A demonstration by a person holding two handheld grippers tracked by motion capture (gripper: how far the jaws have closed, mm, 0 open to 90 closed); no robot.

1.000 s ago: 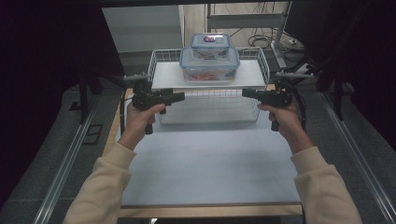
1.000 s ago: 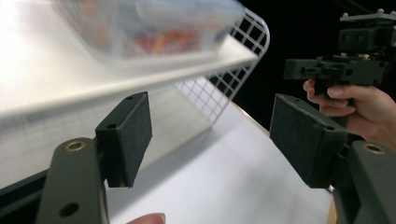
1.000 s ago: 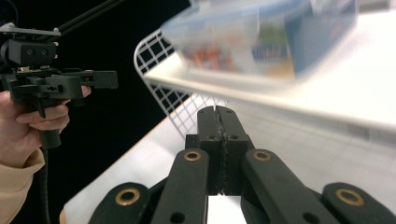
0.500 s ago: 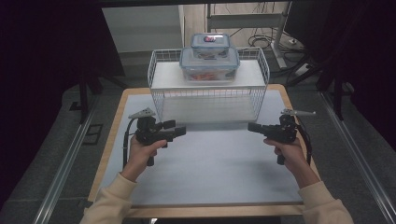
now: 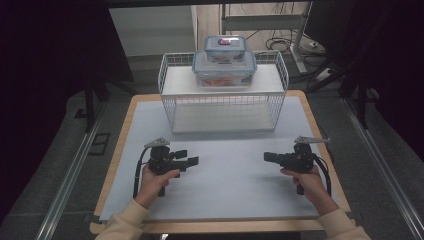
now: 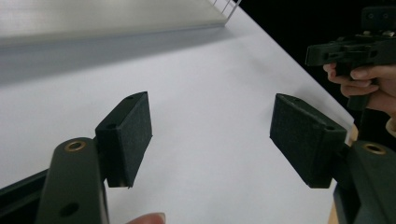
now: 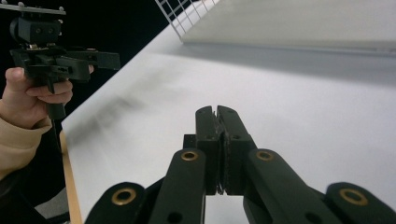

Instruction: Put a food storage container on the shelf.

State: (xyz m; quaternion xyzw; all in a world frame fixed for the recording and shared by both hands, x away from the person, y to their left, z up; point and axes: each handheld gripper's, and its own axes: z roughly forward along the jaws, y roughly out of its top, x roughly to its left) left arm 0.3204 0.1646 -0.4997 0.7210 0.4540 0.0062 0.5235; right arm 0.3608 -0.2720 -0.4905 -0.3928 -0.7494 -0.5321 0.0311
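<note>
High view, left hand-held gripper (image 5: 192,161) level, jaws apart, empty, right hand-held gripper (image 5: 266,156) level, closed, empty

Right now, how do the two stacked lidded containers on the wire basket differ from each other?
The upper container is the smaller one; the lower container has a wider footprint and carries it. The upper container's lid shows a red and dark patch, while the lower container shows orange contents through its clear wall. The lower container rests on the white board across the wire basket; the upper container touches only the other's lid. Both are clear, rectangular boxes with bluish lids.
</note>
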